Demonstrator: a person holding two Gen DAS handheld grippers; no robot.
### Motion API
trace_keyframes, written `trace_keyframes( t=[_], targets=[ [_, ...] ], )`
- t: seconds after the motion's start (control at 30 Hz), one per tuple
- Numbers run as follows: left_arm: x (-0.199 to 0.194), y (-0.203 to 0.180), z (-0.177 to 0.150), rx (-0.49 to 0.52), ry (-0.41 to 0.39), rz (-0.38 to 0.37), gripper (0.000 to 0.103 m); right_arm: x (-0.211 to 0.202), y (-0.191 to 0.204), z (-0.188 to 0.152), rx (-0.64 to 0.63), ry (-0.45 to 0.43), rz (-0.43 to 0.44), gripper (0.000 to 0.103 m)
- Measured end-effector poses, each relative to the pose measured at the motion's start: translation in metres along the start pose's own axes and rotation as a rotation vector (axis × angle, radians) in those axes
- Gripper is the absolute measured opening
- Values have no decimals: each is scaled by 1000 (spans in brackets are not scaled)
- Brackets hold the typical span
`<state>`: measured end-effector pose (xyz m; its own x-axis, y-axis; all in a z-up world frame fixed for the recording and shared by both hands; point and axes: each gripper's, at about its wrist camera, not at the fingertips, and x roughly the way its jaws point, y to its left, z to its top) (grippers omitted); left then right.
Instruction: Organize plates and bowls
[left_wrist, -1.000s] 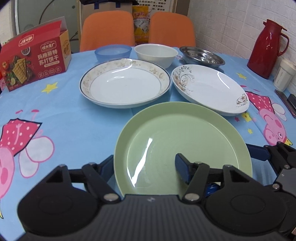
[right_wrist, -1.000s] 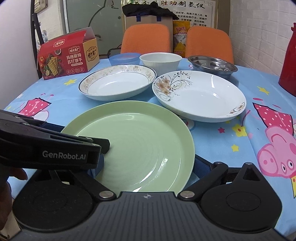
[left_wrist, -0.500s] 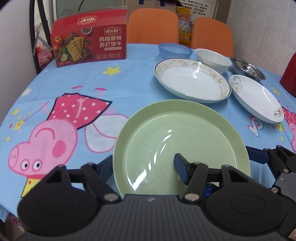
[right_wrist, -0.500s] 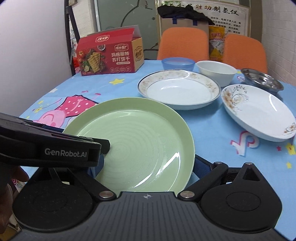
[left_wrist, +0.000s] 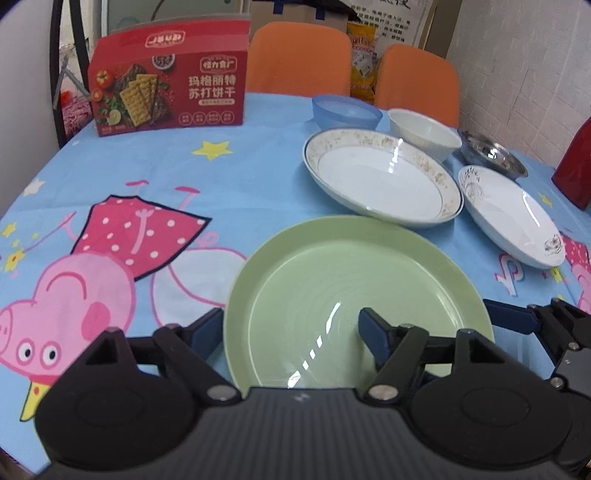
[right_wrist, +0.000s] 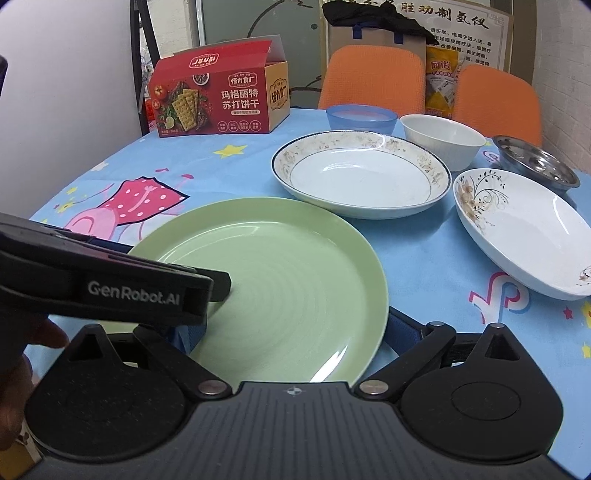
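Note:
A green plate is held just above the tablecloth by both grippers. My left gripper is shut on its near left rim. My right gripper is shut on its near right rim; the left gripper's body crosses the right wrist view at the left. Behind the green plate lies a gold-rimmed white plate, and to its right a white plate with a flower print. A blue bowl, a white bowl and a steel dish stand further back.
A red cracker box stands at the back left of the round table. A red thermos is at the right edge. Two orange chairs stand behind the table.
Both grippers have carried the green plate to the left, away from the other plates. The cracker box now sits nearer the middle of both views.

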<state>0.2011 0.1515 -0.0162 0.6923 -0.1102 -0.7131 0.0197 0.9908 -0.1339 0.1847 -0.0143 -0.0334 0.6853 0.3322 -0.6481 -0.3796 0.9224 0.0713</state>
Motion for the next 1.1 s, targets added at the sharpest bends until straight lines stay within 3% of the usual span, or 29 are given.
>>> trace_keyframes(
  t=[0.03,0.17,0.37,0.53,0.7,0.83,0.93,1.1],
  targets=[
    [-6,3,3,-3,-26,3,81,-7,-6,0,20,-19,-12,87],
    [-14,13,24,-4,-78,21,82,-32,-37,14,97,-112,-56,88],
    [9,18,56,-19,-56,38,83,-13,-74,62,59,-187,-90,88],
    [37,14,73,-20,-31,29,83,43,-99,103,57,-131,-43,88],
    [67,11,95,-21,1,-1,83,96,-105,119,64,-20,-2,88],
    [80,16,104,-24,6,-10,83,113,-99,121,50,38,3,90],
    [86,23,106,-27,15,1,83,116,-89,121,51,26,-49,90],
    [90,37,106,-58,29,27,83,120,-73,124,33,5,25,88]
  ],
)
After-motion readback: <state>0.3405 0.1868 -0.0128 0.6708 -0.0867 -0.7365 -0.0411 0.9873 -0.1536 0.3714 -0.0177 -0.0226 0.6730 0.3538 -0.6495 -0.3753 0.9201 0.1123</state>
